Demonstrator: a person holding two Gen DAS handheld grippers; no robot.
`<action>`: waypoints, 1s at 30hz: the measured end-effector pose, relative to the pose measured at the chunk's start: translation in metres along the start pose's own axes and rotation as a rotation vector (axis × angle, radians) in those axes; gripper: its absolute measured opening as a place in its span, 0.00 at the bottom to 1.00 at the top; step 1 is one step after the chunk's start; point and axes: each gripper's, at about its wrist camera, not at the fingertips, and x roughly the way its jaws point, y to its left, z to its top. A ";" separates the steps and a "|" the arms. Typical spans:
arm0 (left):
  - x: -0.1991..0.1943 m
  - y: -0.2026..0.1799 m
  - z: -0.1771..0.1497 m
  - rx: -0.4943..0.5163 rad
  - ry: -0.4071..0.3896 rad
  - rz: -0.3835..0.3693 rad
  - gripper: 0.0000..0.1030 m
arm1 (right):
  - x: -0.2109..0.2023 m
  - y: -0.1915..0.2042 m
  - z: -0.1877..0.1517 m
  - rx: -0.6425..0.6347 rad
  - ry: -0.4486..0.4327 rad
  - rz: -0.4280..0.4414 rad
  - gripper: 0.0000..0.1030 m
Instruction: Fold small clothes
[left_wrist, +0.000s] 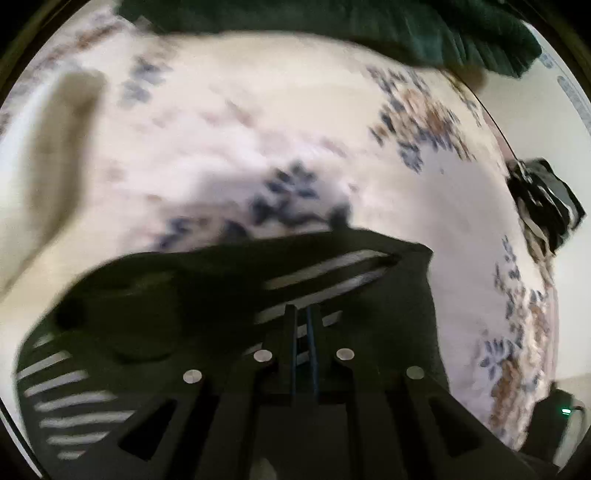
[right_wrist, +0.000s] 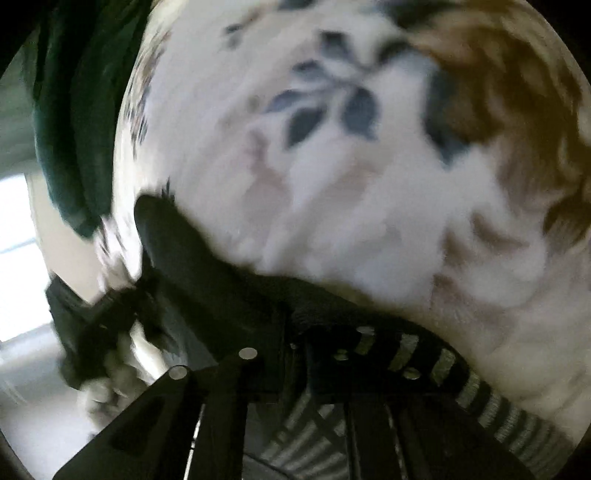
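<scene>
The black striped sock (left_wrist: 207, 280) lies on the floral bedspread (left_wrist: 258, 140) (frames blurred), pinched by both the left gripper (left_wrist: 303, 325) and right gripper (right_wrist: 299, 343)

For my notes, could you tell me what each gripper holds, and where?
Both hold the black striped sock: left gripper on its striped band, right gripper on its striped edge.

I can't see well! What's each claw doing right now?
Left claw: closed on the striped sock.
Right claw: closed on the sock too.
</scene>
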 end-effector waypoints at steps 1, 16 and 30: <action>-0.015 0.005 -0.005 -0.003 -0.042 0.047 0.07 | -0.002 0.009 -0.004 -0.039 0.003 -0.027 0.36; -0.175 0.198 -0.257 -0.534 -0.156 0.237 0.97 | 0.010 0.141 -0.109 -0.654 -0.006 -0.431 0.84; -0.209 0.377 -0.606 -1.330 -0.042 0.349 0.96 | 0.083 0.164 -0.229 -0.830 0.074 -0.566 0.84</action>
